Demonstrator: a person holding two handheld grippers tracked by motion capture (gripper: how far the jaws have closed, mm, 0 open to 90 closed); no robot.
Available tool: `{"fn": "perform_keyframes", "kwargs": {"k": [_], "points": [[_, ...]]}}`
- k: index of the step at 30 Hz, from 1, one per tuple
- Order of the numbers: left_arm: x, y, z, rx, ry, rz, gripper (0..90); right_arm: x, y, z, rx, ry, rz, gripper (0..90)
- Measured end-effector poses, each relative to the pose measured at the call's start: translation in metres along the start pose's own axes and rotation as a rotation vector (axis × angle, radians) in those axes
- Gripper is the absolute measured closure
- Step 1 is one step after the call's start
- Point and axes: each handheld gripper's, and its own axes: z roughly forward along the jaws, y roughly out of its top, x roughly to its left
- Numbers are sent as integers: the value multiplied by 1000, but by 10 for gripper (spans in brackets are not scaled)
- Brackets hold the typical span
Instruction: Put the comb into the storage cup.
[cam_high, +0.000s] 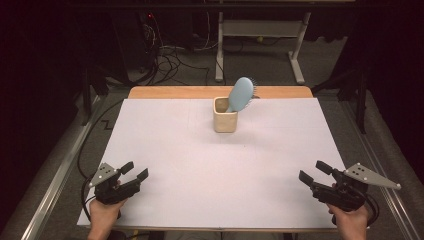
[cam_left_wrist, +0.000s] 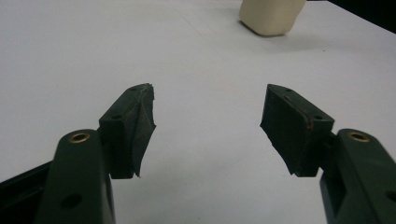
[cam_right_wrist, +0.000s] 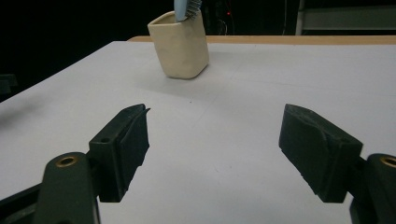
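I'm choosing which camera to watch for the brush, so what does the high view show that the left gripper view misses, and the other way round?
High view alone: the light blue oval hairbrush leaning out of the cup, the right gripper, both of the person's hands, the wooden table edge and the floor cables behind. Left gripper view alone: a close look at the worn black pads on the left gripper, jaws apart with nothing between them. Both share: the cream square ceramic cup and the white table sheet.

Cup: beige square ceramic cup (cam_high: 225, 121) stands on the white-covered table (cam_high: 200, 165), toward its far edge.
Brush: light-blue plastic hairbrush (cam_high: 241, 94) stands in the cup, leaning right.
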Motion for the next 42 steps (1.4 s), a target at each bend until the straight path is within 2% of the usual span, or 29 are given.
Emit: {"fn": "perform_keyframes", "kwargs": {"k": [42], "points": [[0,0,0,1,-1,-1,349,4,-21,22,70,-5,-17,250]]}}
